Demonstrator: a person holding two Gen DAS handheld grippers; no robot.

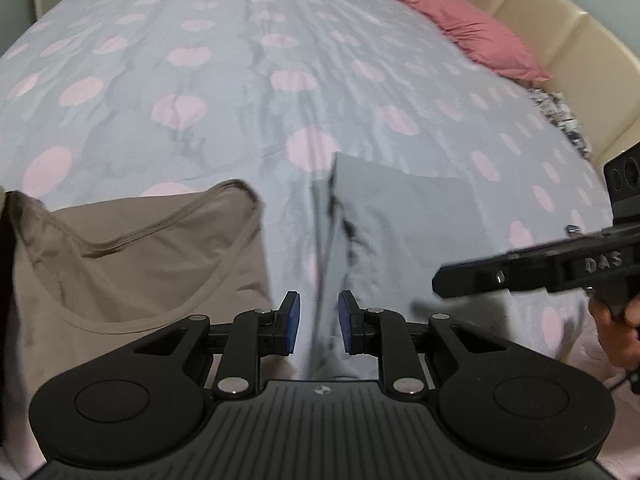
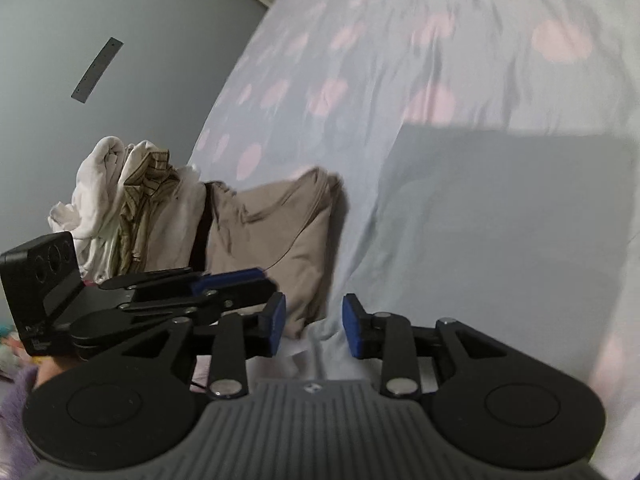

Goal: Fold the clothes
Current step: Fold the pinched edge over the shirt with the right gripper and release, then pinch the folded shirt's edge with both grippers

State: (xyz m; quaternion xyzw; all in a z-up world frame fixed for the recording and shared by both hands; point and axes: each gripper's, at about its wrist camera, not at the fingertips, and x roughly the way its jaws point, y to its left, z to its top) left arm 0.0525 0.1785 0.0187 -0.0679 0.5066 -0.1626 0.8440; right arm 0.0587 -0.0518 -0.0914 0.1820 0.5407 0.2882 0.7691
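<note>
A folded pale grey-blue garment [image 1: 404, 220] lies flat on the bed, just ahead and to the right of my left gripper [image 1: 318, 322]. That gripper is open, and a ridge of pale fabric runs beneath the gap without being pinched. A taupe top [image 1: 128, 256] lies to its left. My right gripper [image 2: 314, 330] is open too, low over the near edge of the grey-blue garment [image 2: 500, 220], with the taupe top [image 2: 272, 232] ahead on the left. Each gripper shows side-on in the other's view: right gripper [image 1: 444, 280], left gripper [image 2: 240, 280].
The bed sheet [image 1: 240, 80] is grey-blue with pink dots. A pink pillow [image 1: 476, 32] and a cream headboard [image 1: 560, 40] are at the far right. A pile of white and striped clothes [image 2: 128, 200] sits beyond the taupe top. A hand [image 1: 616, 320] holds the right gripper.
</note>
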